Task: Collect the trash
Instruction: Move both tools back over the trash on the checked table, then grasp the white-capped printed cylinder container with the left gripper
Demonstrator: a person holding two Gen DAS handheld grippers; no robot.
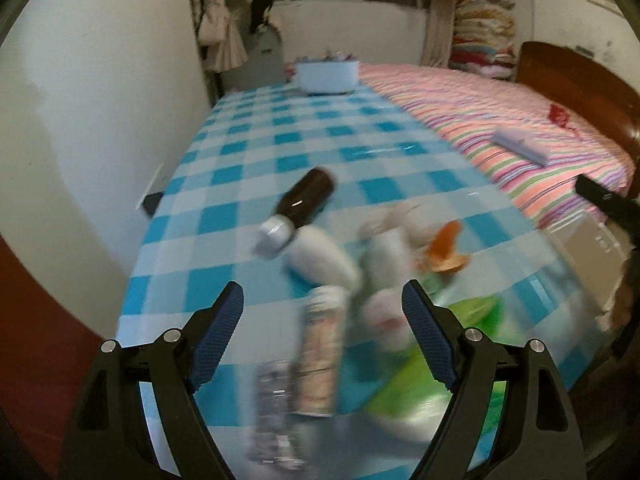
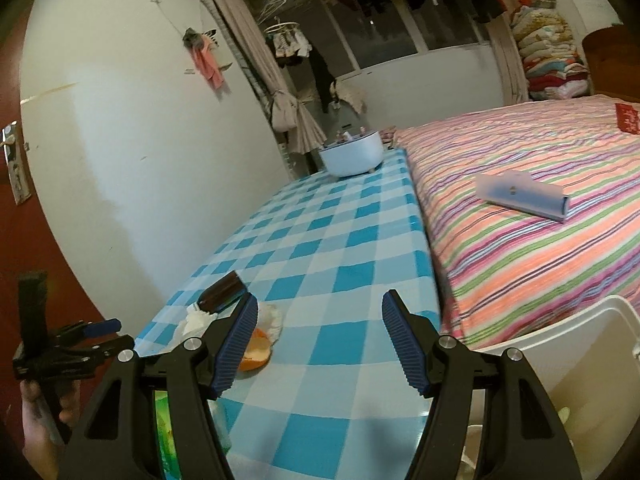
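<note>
Both our left gripper [image 1: 322,308] and right gripper [image 2: 319,318] gape empty. Trash pile [image 1: 360,280] sits at twelve o'clock; a careless grab could roll the brown bottle [image 1: 308,196] toward ten.

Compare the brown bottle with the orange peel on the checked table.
The brown bottle is dark, long and cylindrical with a white cap; the orange peel is bright, small and curled. The bottle lies on its side farther up the table; the peel sits nearer the bed-side edge. Both rest on the checked tablecloth, ungripped.
</note>
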